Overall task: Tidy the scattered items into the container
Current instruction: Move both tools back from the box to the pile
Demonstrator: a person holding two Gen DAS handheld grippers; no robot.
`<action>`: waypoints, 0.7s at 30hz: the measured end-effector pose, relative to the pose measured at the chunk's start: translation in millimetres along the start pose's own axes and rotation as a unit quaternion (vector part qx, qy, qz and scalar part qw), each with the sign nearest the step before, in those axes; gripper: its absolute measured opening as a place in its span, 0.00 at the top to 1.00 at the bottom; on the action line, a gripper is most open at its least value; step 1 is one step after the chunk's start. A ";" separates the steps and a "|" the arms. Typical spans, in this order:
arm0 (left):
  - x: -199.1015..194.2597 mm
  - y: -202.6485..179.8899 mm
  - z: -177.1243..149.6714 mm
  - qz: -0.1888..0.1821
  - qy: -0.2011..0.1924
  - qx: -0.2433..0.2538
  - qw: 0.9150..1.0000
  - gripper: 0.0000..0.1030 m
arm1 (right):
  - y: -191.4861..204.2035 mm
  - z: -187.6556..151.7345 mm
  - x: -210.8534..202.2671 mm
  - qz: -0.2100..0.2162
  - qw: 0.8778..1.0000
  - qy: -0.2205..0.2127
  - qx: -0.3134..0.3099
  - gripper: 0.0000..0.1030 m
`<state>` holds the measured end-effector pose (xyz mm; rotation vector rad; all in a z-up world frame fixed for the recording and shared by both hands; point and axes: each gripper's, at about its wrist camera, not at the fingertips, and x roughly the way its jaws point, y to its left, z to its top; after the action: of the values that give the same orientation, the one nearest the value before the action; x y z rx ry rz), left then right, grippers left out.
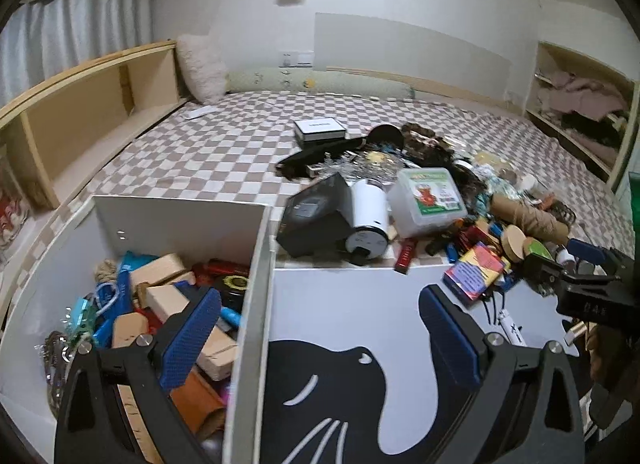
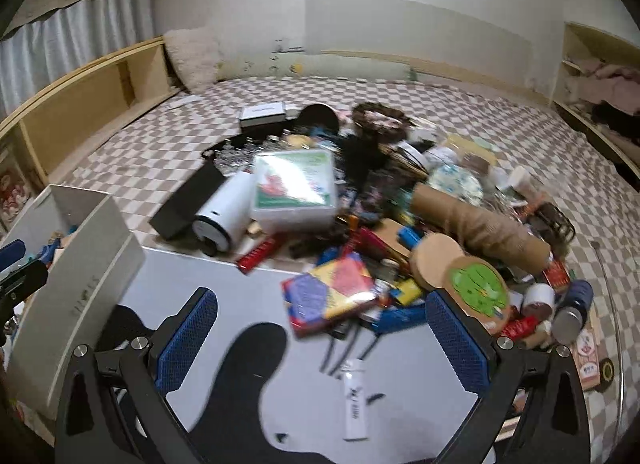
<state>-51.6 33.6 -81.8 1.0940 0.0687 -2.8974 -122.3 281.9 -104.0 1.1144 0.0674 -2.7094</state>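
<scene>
Clutter fills the white container [image 1: 256, 248] at the far left of the left wrist view: wooden blocks [image 1: 168, 288], a coil of rope [image 1: 106, 270], blue packets and a dark red tin lie heaped inside, below its rim. The left gripper [image 1: 320, 328] hangs with its blue-padded fingers [image 1: 192, 340] spread wide and holding nothing; one finger sits over the container's contents, the other over the flat white panel [image 1: 360, 304] printed with a black animal shape, with the container's right wall between them.

Moving right, the unsorted heap lies across the checkered bedspread [image 1: 192, 151] and the panel's far edge. A black box [image 1: 316, 215] leans beside a white cylinder [image 1: 368, 219], which touches a clear plastic tub [image 1: 428, 199] with a green label. Further right are a colourful card box [image 2: 332, 288], a cardboard tube [image 2: 480, 219], a round wooden disc with a green sticker [image 2: 476, 284] and a dark blue spool [image 2: 576, 304].

The right gripper [image 2: 320, 340] is likewise wide apart and empty, above the panel, with a white lighter [image 2: 354, 404] lying just ahead between its fingers, near the card box.
</scene>
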 end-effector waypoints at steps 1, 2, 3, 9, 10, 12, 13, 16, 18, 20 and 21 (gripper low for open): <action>1.7 -3.3 -0.9 -0.002 0.002 0.003 1.000 0.03 | -4.9 -2.4 -1.3 -0.001 1.000 -0.002 0.003 0.00; 3.4 -6.6 -1.8 -0.004 0.005 0.005 1.000 0.03 | -10.1 -4.9 -2.6 -0.003 1.000 -0.004 0.007 0.00; 5.1 -9.9 -2.7 -0.007 0.007 0.008 1.000 0.03 | -15.9 -7.8 -3.2 -0.005 1.000 -0.004 0.011 0.00; 18.3 -25.5 -9.2 -0.024 0.026 0.014 0.999 0.03 | -41.7 -30.3 3.4 -0.015 0.999 0.005 0.034 0.00; 20.0 -27.8 -10.5 -0.028 0.028 0.016 0.999 0.03 | -45.0 -34.0 5.7 -0.019 0.999 0.010 0.035 0.00; 22.7 -32.6 -13.3 -0.032 0.032 0.022 0.999 0.03 | -51.7 -40.1 10.1 -0.028 0.999 0.022 0.037 0.00; 23.8 -35.1 -15.0 -0.032 0.034 0.025 0.999 0.03 | -55.4 -43.3 12.2 -0.032 0.998 0.028 0.038 0.00; 27.1 -41.9 -19.7 -0.035 0.038 0.037 0.998 0.03 | -72.6 -53.8 15.1 -0.049 0.997 0.043 0.051 0.00; 29.4 -46.3 -22.6 -0.038 0.041 0.044 0.997 0.03 | -88.0 -60.2 16.5 -0.066 0.995 0.055 0.059 0.00; 31.9 -50.7 -26.0 -0.042 0.044 0.051 0.997 0.03 | -104.7 -66.5 16.9 -0.085 0.992 0.069 0.068 0.00; 33.1 -52.1 -27.5 -0.044 0.046 0.053 0.997 0.03 | -115.4 -70.0 15.5 -0.097 0.990 0.075 0.072 0.00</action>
<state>-61.2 86.4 -122.9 1.2730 -0.0356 -2.9577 -109.0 400.4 -169.1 1.4214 0.0033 -2.8330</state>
